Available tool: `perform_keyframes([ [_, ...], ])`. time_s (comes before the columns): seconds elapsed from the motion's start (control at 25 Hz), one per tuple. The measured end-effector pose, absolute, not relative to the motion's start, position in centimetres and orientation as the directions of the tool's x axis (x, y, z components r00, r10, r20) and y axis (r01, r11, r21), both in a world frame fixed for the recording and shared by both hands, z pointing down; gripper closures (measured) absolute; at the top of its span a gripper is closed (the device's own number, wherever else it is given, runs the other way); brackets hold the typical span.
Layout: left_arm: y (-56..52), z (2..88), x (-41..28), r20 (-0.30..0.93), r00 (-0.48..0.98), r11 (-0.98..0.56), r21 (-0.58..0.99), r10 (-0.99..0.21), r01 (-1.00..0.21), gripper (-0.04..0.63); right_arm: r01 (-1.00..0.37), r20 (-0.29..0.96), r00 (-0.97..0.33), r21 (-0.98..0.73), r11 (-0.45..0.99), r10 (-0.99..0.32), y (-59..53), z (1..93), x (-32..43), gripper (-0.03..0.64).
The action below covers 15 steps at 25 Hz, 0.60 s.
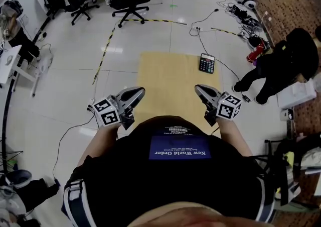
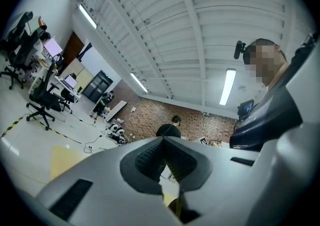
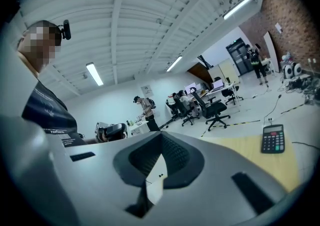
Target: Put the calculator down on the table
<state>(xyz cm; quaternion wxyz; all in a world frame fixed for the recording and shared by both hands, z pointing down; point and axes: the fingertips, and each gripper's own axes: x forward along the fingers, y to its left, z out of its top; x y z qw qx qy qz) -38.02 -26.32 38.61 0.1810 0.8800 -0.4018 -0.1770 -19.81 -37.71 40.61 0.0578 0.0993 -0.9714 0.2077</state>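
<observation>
Two claws, both clenched, nothing between jaws. Left claw [image 1: 139, 91] at near left edge of table [image 1: 165, 78]. One table, pale wood. Right claw [image 1: 199, 89] over near right part. One calculator [image 1: 206, 63] flat on table's far right corner, well apart from both claws.

We hold both arms bent, elbows tucked at our sides, forearms reaching forward. Our left gripper [image 1: 136, 93] has its jaws pressed together, empty, tips angled inward. Our right gripper [image 1: 201, 90] mirrors it, jaws together with nothing between them.
</observation>
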Motion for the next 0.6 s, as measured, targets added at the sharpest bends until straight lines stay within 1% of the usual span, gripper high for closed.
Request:
perform_keyframes([
  [0.6,-26.80,39.05,-38.03,-0.151,0.628,-0.617,0.461,-0.763,-0.638,0.588,-0.195,0.151,-0.977,-0.372,0.908,-0.149,-37.90,40.94,-19.94,0.630],
])
